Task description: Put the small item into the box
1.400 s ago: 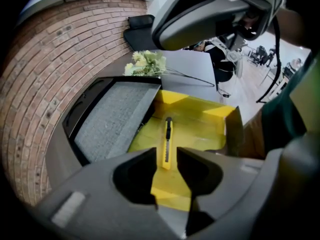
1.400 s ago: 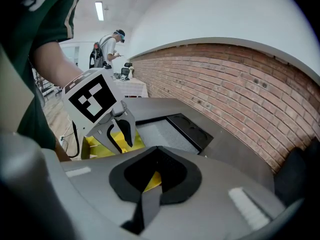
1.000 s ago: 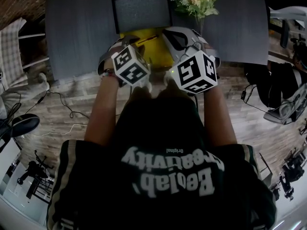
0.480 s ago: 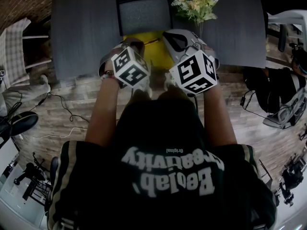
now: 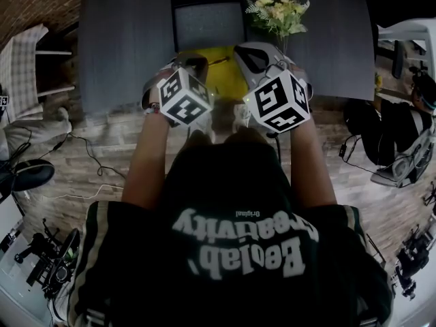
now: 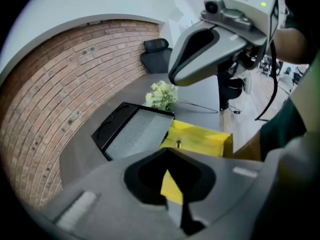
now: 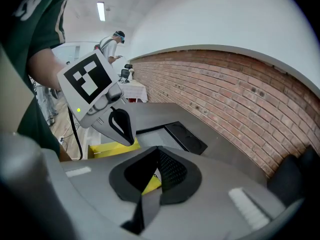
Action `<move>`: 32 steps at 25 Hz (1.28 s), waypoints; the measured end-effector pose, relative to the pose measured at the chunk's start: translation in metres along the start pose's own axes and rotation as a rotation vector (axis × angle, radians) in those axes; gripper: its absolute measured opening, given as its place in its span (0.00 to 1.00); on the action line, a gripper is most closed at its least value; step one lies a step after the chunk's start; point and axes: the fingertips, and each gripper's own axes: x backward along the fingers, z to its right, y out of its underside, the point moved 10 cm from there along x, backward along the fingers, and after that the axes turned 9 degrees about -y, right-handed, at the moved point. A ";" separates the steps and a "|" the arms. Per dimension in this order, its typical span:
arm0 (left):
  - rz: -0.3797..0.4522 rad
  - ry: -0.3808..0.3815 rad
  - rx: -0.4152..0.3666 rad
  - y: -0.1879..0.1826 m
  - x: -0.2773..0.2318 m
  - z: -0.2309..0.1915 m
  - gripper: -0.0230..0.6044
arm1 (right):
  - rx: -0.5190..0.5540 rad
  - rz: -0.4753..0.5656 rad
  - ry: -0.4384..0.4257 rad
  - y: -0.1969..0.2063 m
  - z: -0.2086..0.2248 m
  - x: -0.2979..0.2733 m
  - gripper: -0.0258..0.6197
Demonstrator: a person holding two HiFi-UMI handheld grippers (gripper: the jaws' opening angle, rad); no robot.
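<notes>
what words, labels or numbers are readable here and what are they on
"Beolab' Creativity": big white print on the person's dark shirt, upside down in the head view.
"Original": small white print on the same shirt.
Marker cubes: black and white square patterns only, no words.

You have a bright yellow open box [image 6: 200,138] on a dark grey tabletop [image 5: 122,46]. The brick wall [image 6: 55,84] before you is red-brown with pale mortar lines.
</notes>
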 end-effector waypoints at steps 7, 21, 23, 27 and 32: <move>0.060 -0.027 0.003 -0.009 0.025 -0.008 0.04 | 0.012 0.005 0.007 -0.011 -0.004 0.007 0.05; 0.186 -0.132 0.044 -0.017 0.070 -0.022 0.04 | 0.036 0.044 0.026 -0.032 -0.014 0.017 0.05; 0.206 -0.140 0.056 -0.018 0.077 -0.024 0.04 | 0.038 0.051 0.032 -0.036 -0.015 0.019 0.05; 0.239 -0.158 0.071 -0.022 0.089 -0.026 0.04 | 0.049 0.060 0.034 -0.043 -0.016 0.025 0.05; 0.287 -0.179 0.094 -0.027 0.105 -0.030 0.04 | 0.064 0.079 0.045 -0.051 -0.017 0.032 0.05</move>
